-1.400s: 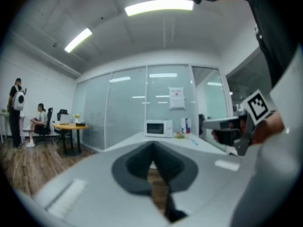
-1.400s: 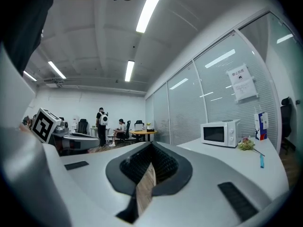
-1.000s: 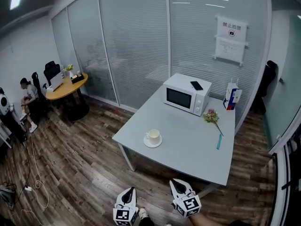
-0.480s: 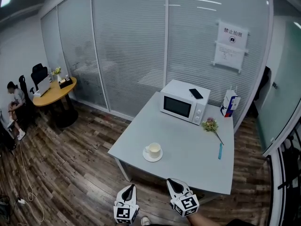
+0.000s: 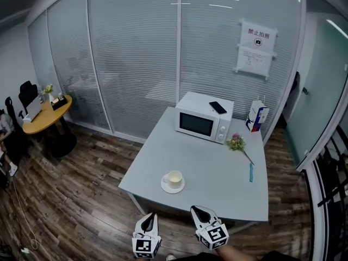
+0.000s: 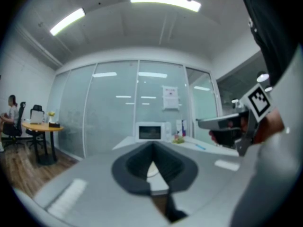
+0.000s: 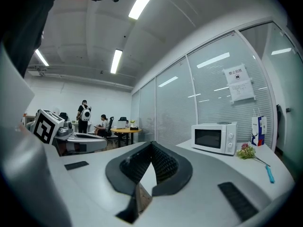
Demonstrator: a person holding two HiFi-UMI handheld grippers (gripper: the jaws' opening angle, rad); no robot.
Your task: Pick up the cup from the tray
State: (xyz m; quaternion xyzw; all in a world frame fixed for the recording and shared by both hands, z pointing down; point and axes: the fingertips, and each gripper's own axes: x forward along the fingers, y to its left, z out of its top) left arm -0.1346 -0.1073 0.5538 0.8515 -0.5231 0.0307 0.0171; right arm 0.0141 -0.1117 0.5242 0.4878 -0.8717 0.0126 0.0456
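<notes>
A cream cup [image 5: 174, 178] stands on a white saucer [image 5: 172, 187] near the front left corner of the grey table [image 5: 217, 184]. Both grippers are low in the head view, short of the table's front edge and apart from the cup. My left gripper [image 5: 148, 217] [image 6: 152, 146] is shut, its dark pads meeting at the tip with nothing held. My right gripper [image 5: 194, 210] [image 7: 151, 144] is also shut and empty, and it points toward the table.
A white microwave [image 5: 201, 121] with a phone [image 5: 217, 107] on top stands at the table's back. A carton [image 5: 255, 116], a small flower bunch [image 5: 236, 142] and a blue pen [image 5: 250, 172] lie to the right. A round wooden table [image 5: 43, 110] is at far left.
The head view has drifted, so the table sits a little lower and further left in the picture. Both grippers stay low, shut and empty.
</notes>
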